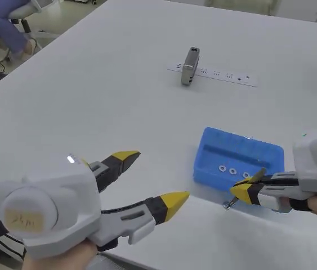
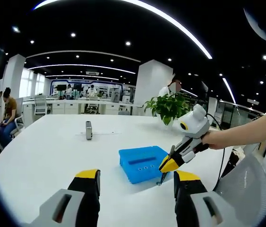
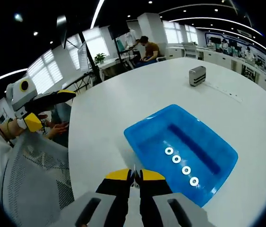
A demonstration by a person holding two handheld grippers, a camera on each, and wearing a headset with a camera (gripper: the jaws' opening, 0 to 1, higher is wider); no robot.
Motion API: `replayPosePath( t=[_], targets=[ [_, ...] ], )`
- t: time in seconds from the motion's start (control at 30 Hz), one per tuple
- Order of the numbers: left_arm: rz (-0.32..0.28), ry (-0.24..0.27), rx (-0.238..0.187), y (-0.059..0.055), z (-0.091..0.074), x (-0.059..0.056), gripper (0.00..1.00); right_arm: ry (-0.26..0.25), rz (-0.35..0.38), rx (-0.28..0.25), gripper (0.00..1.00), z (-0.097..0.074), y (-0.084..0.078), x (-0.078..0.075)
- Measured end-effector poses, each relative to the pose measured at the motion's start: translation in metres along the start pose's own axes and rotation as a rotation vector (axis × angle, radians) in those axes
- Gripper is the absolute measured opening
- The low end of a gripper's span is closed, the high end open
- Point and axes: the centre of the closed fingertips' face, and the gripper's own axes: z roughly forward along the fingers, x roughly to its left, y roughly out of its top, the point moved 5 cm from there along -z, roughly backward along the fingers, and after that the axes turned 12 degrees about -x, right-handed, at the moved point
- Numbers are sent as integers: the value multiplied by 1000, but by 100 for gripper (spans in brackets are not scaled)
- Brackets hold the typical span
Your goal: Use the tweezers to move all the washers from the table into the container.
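Since the right tongs (image 1: 241,188) are clamped down on the tweezers (image 1: 230,202) with almost no gap, the main risk is the tweezers twisting or sliding in that grip. They're thin and poke out at a downward angle, so any side load at the tip levers them round.

Tip sits at or just above the counter (image 1: 119,101), just off the near wall of the container (image 1: 220,145). Can't tell if it touches, or if it carries a washer; too small to read.

More risks, my guess:
- Lifting over the near wall, the tip could clip the rim and shove the container. It looks like light plastic and nothing braces it.
- Left tongs (image 1: 151,176) are spread wide, holding nothing, well apart on the near left, so no help there.
- A pinched washer could pop out and skid on the smooth white counter, where it'd be hard to spot.

Washers (image 3: 176,159): four small flat pale rings with dark centres, lying in a row on the container floor, apart from each other, alongside a ridge in the base. Container is a shallow blue tray, near right on the counter.

Far side: power strip (image 1: 226,75) with a grey device (image 1: 190,66) at its left end, well clear.
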Motion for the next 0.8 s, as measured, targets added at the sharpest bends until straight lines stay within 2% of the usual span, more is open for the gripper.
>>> replayPosePath(
  t=[0.2,0.3,0.33,0.4,0.47,0.5,0.6,0.7,0.8],
  targets=[
    [2,0,2,-1,0,0,63,15,-57,27,4,4,0,5],
    [2,-1,4,0,0,0,63,27,-120,57,4,5,-3,8],
    [2,-1,4,0,1,-1,63,33,-126,47,4,5,-2,11],
    [3,-2,5,0,1,-1,63,44,-189,64,4,4,-3,13],
    [4,-4,6,-1,1,-1,63,51,-210,70,3,4,-3,15],
    [4,-5,5,-1,1,-1,63,48,-230,72,3,4,-3,12],
    [6,-6,6,-1,1,-1,63,54,-237,73,3,3,-2,13],
    [6,-6,7,-1,1,-2,63,78,-203,39,3,1,4,17],
    [7,-7,5,0,1,-2,63,92,-200,13,3,-1,14,21]
  ],
)
